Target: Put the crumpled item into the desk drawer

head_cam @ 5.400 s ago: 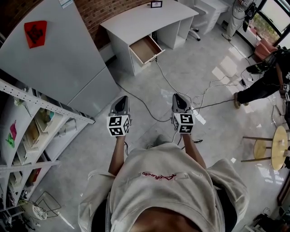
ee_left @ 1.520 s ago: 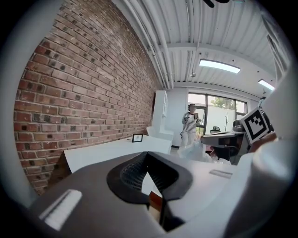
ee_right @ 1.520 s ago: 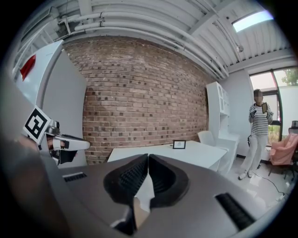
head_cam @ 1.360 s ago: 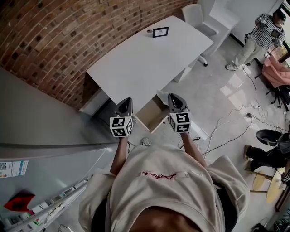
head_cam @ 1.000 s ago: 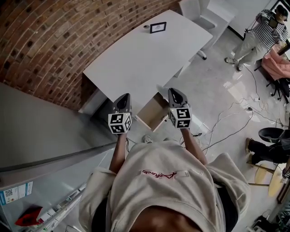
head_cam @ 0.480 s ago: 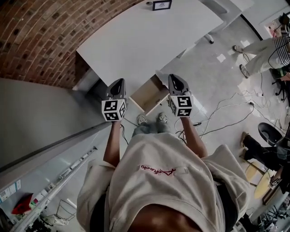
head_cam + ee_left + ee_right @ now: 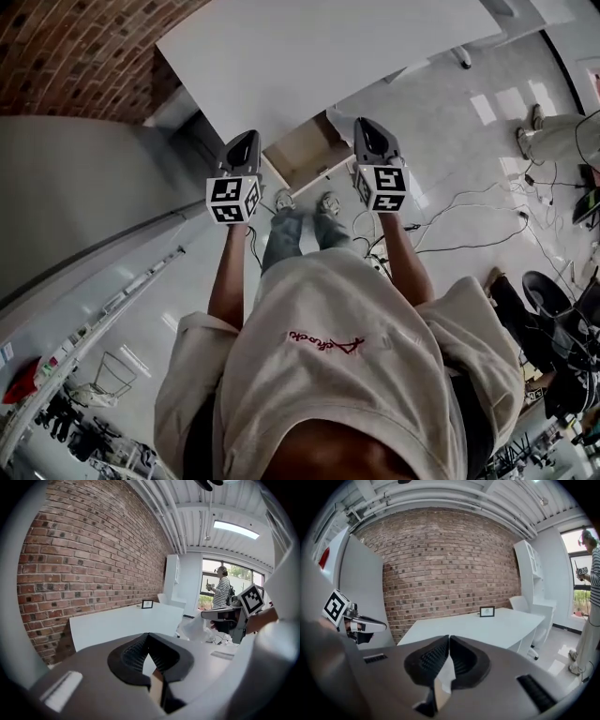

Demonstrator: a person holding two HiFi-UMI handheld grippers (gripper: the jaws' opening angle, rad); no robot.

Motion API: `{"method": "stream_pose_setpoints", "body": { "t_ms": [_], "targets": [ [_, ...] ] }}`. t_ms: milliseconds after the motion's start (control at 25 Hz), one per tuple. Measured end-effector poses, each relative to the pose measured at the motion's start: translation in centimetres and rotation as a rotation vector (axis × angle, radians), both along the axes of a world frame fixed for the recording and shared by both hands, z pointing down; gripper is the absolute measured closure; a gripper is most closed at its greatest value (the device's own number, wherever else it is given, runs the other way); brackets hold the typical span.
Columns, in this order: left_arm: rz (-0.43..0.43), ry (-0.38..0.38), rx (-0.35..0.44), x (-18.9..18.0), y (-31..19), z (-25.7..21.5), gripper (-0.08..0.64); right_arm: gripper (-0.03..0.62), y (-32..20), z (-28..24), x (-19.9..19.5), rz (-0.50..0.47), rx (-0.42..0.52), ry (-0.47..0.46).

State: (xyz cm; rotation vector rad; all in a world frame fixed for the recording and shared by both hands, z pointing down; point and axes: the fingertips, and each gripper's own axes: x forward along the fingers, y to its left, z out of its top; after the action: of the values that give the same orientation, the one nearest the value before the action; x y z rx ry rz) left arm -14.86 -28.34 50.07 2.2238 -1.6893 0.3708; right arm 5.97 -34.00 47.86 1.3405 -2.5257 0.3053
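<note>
The white desk (image 7: 319,47) stands against the brick wall, and its drawer (image 7: 298,152) is pulled out, showing a bare wooden inside. Both grippers are held out side by side above the drawer's near end. My right gripper (image 7: 366,125) is shut on the crumpled item (image 7: 445,676), a white wad pinched between its jaws. In the left gripper view the crumpled item (image 7: 193,629) hangs from the right gripper's tip. My left gripper (image 7: 246,138) is to the drawer's left, its jaws (image 7: 148,635) closed with nothing held.
A small framed picture (image 7: 487,611) stands at the desk's far end, with a white chair (image 7: 520,603) beyond it. A tall grey cabinet (image 7: 75,216) and a shelf rack (image 7: 84,328) are on the left. Cables (image 7: 469,211) trail over the floor on the right, near another person (image 7: 553,141).
The person has walked up to the desk, so the desk and open drawer are now close below the grippers. Both grippers keep the same pose, and the right one still holds the white wad.
</note>
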Motion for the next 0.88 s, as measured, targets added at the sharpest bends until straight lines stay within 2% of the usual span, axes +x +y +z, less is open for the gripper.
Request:
{"method": "stream_pose_setpoints", "body": {
  "t_ms": [200, 560, 880],
  "targets": [
    [-0.016, 0.018, -0.068, 0.4, 2.3, 2.6, 0.551, 0.577, 1.5, 2.8, -0.3, -0.025, -0.073, 0.014],
    [-0.013, 0.06, -0.178, -1.7, 2.3, 9.9, 0.551, 0.577, 1.3, 10.3, -3.5, -0.039, -0.189, 0.057],
    [-0.021, 0.115, -0.247, -0.5, 5.2, 14.6, 0.551, 0.577, 4.4, 15.5, -4.1, -0.065, -0.264, 0.097]
  ]
}}
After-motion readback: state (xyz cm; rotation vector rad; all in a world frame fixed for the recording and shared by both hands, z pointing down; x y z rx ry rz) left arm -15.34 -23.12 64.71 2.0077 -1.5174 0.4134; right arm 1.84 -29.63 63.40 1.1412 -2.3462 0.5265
